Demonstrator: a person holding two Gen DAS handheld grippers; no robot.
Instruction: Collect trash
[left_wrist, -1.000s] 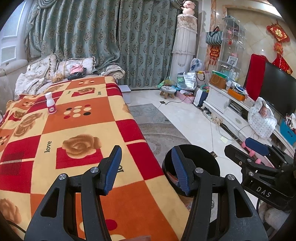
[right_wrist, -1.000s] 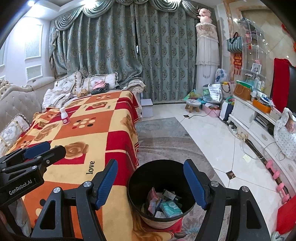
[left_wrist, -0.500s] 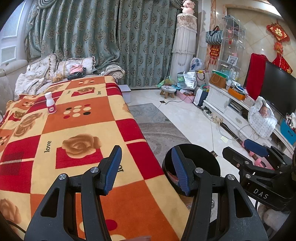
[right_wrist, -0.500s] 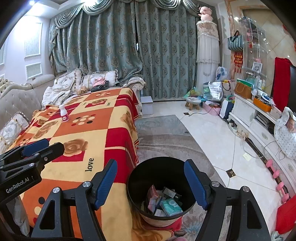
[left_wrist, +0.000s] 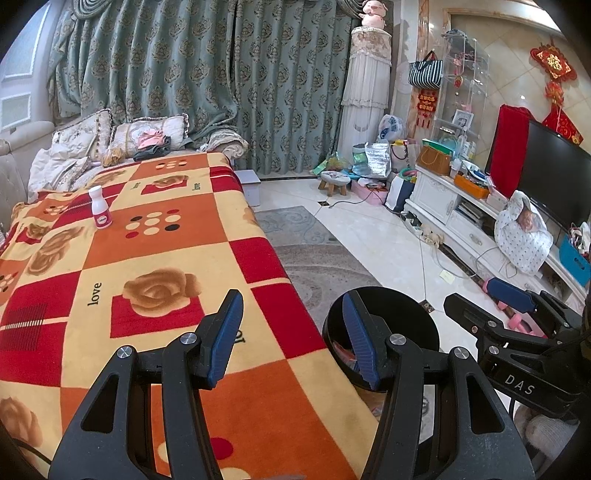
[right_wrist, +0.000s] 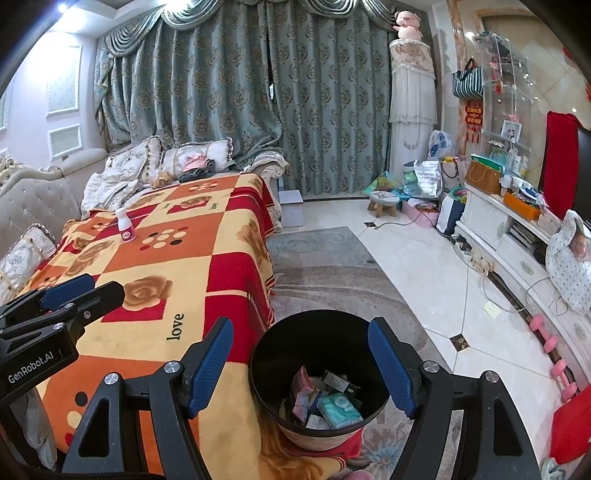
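A small white bottle with a pink label (left_wrist: 100, 213) stands upright on the far part of the red and orange blanket (left_wrist: 147, 258); it also shows in the right wrist view (right_wrist: 125, 229). A black trash bin (right_wrist: 319, 373) stands on the floor beside the blanket's near edge and holds several packets. My left gripper (left_wrist: 291, 336) is open and empty over the blanket's near edge. My right gripper (right_wrist: 301, 363) is open and empty above the bin.
Pillows and clothes (left_wrist: 147, 136) lie at the blanket's far end. A grey rug (right_wrist: 332, 266) and tiled floor lie to the right. A white TV cabinet (left_wrist: 461, 218) lines the right wall. A small stool (left_wrist: 334, 181) and bags stand near the curtains.
Both grippers have drifted slightly; the view of the right one has shifted a little toward the blanket. Both stay open and empty.
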